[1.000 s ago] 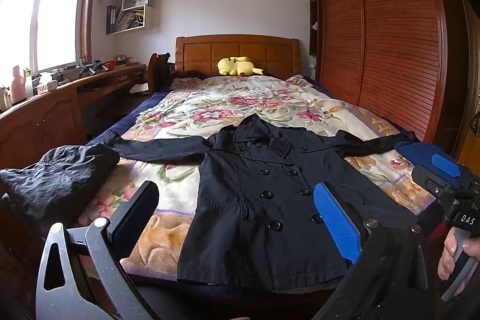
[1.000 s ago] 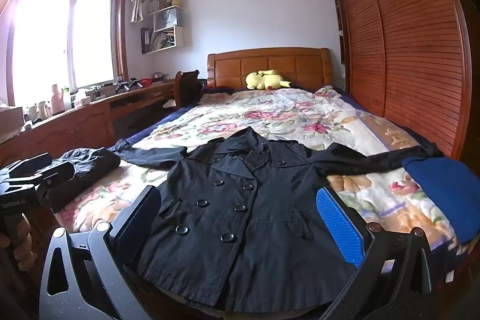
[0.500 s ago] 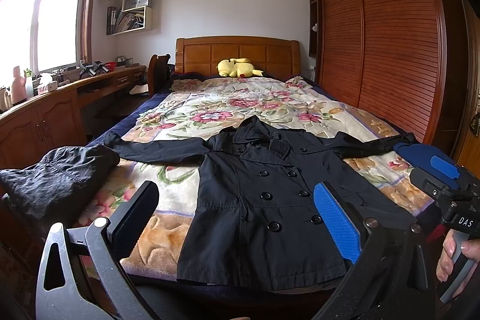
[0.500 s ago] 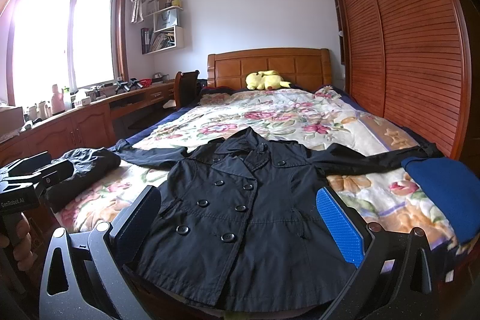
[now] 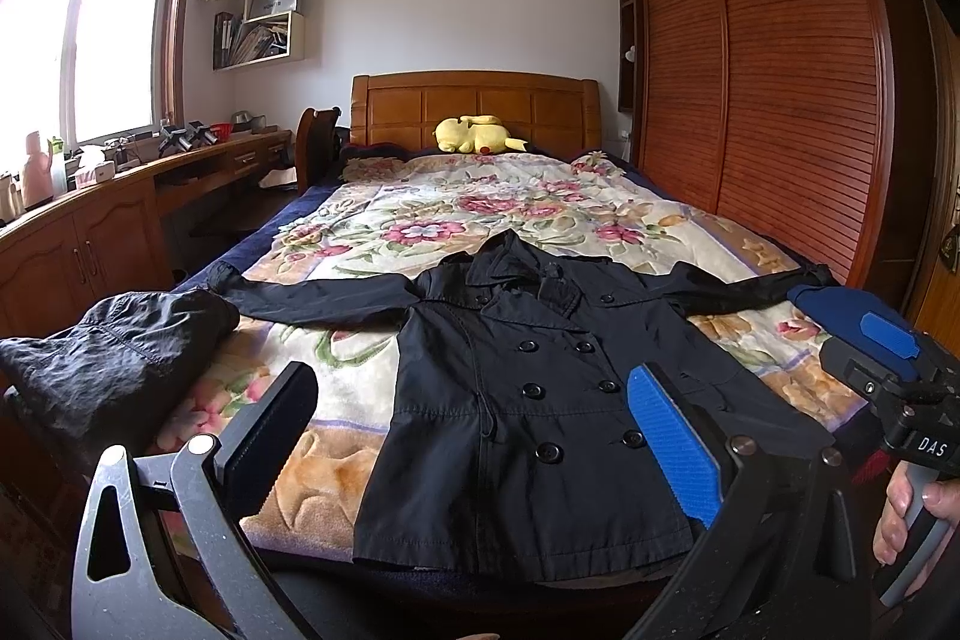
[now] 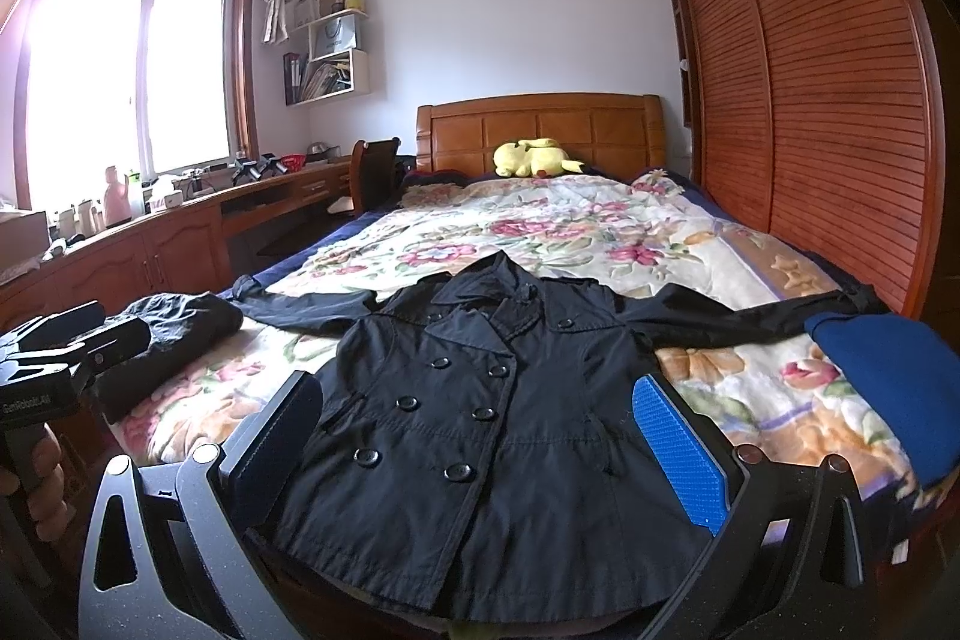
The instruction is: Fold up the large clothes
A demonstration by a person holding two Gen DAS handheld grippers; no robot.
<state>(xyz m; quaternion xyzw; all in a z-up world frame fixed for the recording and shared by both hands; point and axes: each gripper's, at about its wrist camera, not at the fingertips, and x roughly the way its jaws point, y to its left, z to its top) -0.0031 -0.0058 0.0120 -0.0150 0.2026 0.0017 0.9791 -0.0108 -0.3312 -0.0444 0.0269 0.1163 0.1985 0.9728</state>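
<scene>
The coat lies spread on the bed ahead of both grippers, bundled clothes to its left, plush toy far behind.

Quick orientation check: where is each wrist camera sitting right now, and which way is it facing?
Left wrist: at the foot of the bed, left of centre, facing the headboard over the black coat; its own open left claw frames it, the right claw and a hand at right.
Right wrist: further right, same heading; open right claw, left claw at left.
Shared: coat, yellow plush toy, floral blanket.
</scene>
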